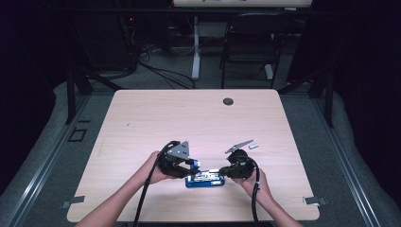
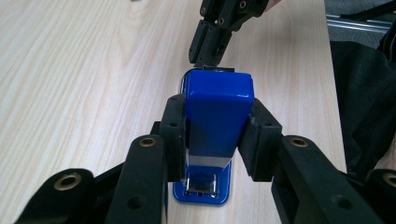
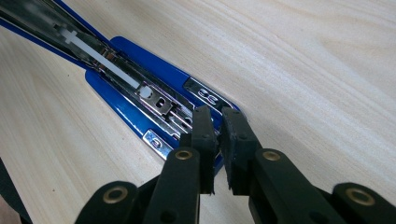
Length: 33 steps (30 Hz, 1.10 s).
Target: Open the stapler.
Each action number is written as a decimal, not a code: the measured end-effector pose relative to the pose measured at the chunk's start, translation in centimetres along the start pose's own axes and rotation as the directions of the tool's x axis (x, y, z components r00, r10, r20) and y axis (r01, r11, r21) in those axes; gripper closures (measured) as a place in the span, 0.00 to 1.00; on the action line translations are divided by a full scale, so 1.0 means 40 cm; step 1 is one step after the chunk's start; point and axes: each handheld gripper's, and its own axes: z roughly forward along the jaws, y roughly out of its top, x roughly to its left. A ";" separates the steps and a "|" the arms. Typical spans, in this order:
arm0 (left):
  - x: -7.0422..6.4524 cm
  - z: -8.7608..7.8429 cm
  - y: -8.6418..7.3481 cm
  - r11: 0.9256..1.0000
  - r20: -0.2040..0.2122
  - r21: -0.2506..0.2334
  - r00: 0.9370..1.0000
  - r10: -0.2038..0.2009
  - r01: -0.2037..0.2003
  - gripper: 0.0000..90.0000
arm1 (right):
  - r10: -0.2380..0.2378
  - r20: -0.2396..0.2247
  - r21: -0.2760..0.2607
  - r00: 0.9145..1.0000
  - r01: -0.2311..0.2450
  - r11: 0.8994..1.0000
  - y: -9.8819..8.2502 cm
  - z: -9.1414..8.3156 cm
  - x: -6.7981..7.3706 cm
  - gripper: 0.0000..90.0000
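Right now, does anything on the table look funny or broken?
The blue stapler is swung open, its metal staple track bare. The left tool grips its blue top; the right tool pinches the track's end. A small strip of staples lies loose nearby. Nothing looks broken.

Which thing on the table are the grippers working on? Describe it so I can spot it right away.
On the wooden table, look at the near edge, between the two hands. A blue stapler lies there, its lid swung open and clamped by the left gripper, with the right gripper at its metal staple channel. It is the table's one blue thing.
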 end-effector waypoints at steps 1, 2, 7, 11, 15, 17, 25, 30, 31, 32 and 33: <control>0.000 -0.003 -0.005 1.000 0.000 -0.005 1.000 -0.003 0.003 0.74 | -0.002 0.001 0.000 1.000 0.002 1.000 0.000 0.000 0.001 0.95; 0.001 -0.006 -0.009 1.000 0.002 -0.008 1.000 -0.008 0.008 0.73 | -0.004 0.004 -0.001 1.000 0.004 1.000 0.000 0.000 0.001 0.95; -0.003 -0.012 -0.014 1.000 -0.007 -0.003 1.000 -0.007 0.007 0.73 | -0.001 0.003 0.004 1.000 0.001 1.000 0.001 -0.001 0.001 0.95; -0.002 -0.015 -0.021 1.000 -0.010 -0.012 1.000 -0.019 0.019 0.73 | -0.002 0.006 0.007 1.000 0.002 1.000 0.001 -0.001 0.002 0.95; -0.002 -0.025 -0.032 1.000 -0.008 -0.007 1.000 -0.023 0.023 0.73 | 0.000 0.004 0.007 1.000 0.000 1.000 0.001 -0.001 0.001 0.95; -0.001 -0.028 -0.036 1.000 -0.007 -0.003 1.000 -0.026 0.026 0.73 | 0.003 0.001 0.008 1.000 -0.003 1.000 0.002 -0.001 0.001 0.95; -0.003 -0.046 -0.065 0.999 -0.016 0.026 0.999 -0.042 0.042 0.73 | 0.003 0.000 0.010 1.000 -0.003 1.000 0.003 0.000 0.000 0.95; 0.000 -0.058 -0.098 0.996 -0.008 0.046 0.997 -0.070 0.071 0.73 | 0.004 0.001 0.018 1.000 -0.004 1.000 0.005 0.000 -0.001 0.95; 0.000 -0.058 -0.098 0.996 -0.009 0.049 0.998 -0.069 0.070 0.73 | 0.003 -0.001 0.017 1.000 -0.003 1.000 0.006 0.000 -0.002 0.95; -0.002 -0.057 -0.098 0.997 -0.013 0.047 0.998 -0.068 0.068 0.73 | 0.009 -0.009 0.014 1.000 -0.009 1.000 0.006 0.001 -0.002 0.95; -0.003 -0.058 -0.096 0.996 -0.014 0.053 0.998 -0.064 0.065 0.73 | 0.004 -0.005 0.024 1.000 -0.004 1.000 0.007 -0.001 -0.003 0.95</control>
